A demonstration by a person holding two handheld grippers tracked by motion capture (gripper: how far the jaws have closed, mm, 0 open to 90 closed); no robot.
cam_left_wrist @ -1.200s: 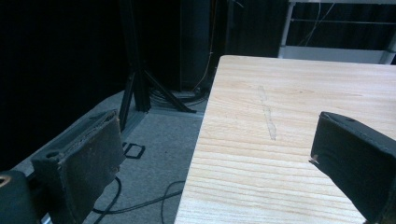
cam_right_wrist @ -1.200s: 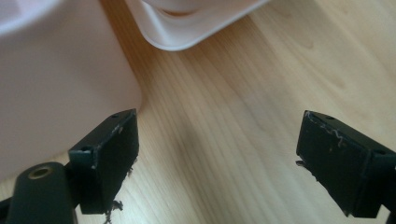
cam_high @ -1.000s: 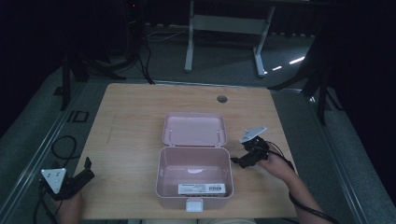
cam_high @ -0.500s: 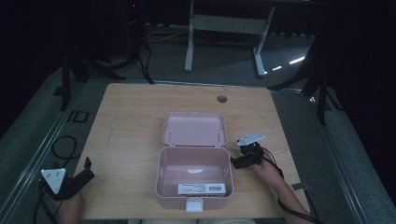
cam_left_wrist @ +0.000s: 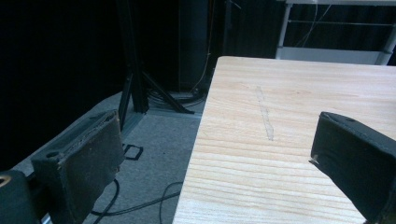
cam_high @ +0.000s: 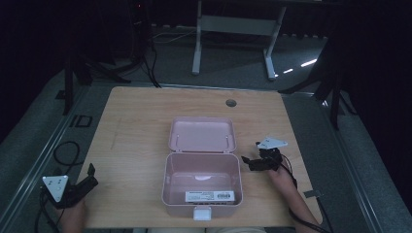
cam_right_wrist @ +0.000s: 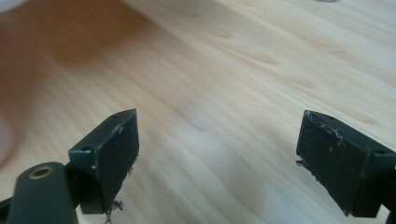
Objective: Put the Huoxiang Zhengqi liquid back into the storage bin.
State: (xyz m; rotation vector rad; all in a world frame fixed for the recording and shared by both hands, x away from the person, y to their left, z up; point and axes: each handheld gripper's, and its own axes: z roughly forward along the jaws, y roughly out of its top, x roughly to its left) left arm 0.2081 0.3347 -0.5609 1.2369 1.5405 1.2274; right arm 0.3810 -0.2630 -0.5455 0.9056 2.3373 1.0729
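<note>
An open pink box (cam_high: 201, 180) sits at the table's middle, its lid (cam_high: 202, 134) laid back flat behind it. I see nothing inside it; a white label (cam_high: 209, 196) is on its front wall. My right gripper (cam_high: 248, 163) lies low over the table just right of the box, jaws pointing at its wall, open and empty. In the right gripper view that gripper (cam_right_wrist: 219, 158) frames bare wood. My left gripper (cam_high: 91, 177) hovers at the table's near left corner, open and empty. In the left gripper view it (cam_left_wrist: 219, 163) straddles the table's left edge.
The wooden table (cam_high: 141, 126) has a round cable hole (cam_high: 231, 103) at the back. A white latch (cam_high: 201, 213) hangs on the box's front. Cables lie on the floor (cam_left_wrist: 154, 154) left of the table. Stands and a desk frame (cam_high: 233, 29) are behind.
My right gripper has shifted slightly toward the near side, staying beside the box's right wall. The left gripper and the box have not moved.
</note>
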